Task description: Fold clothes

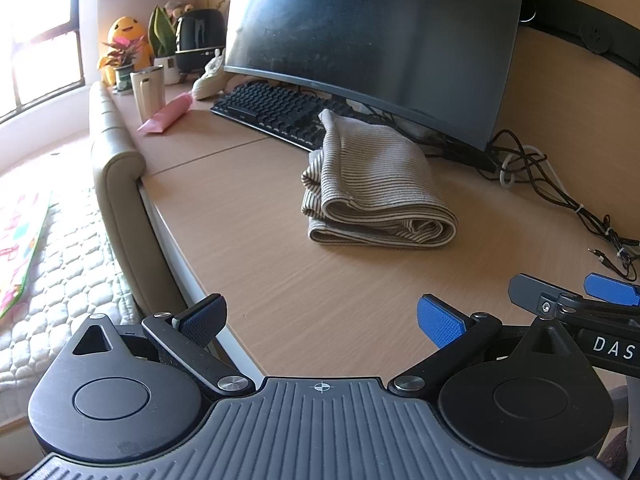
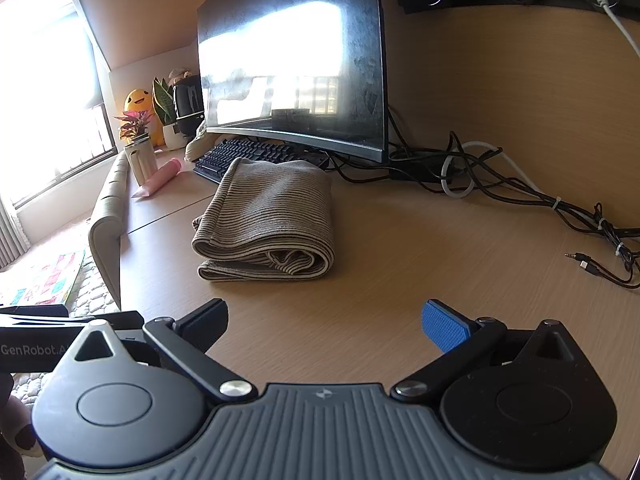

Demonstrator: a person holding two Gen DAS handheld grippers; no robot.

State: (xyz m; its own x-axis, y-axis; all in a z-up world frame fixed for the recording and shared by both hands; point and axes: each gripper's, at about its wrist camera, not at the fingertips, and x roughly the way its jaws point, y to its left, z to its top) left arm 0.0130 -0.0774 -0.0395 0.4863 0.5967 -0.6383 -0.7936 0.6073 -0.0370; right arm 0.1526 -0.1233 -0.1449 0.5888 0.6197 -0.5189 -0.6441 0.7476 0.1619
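Striped garment (image 1: 376, 184) lay folded in a thick bundle on the wooden desk (image 1: 260, 248), far end touching the black keyboard (image 1: 272, 110) under the curved monitor (image 1: 380, 40). Left claw (image 1: 322, 320) hovered low over bare desk short of the bundle, fingers spread wide, gripping nothing. Right claw (image 2: 325, 322) likewise: fingers apart, empty, near the bundle's layered end. Tangle of dark cables (image 2: 520, 192) lay to the right. Pink tube (image 1: 168, 114) beside a cream mug (image 1: 148, 92).
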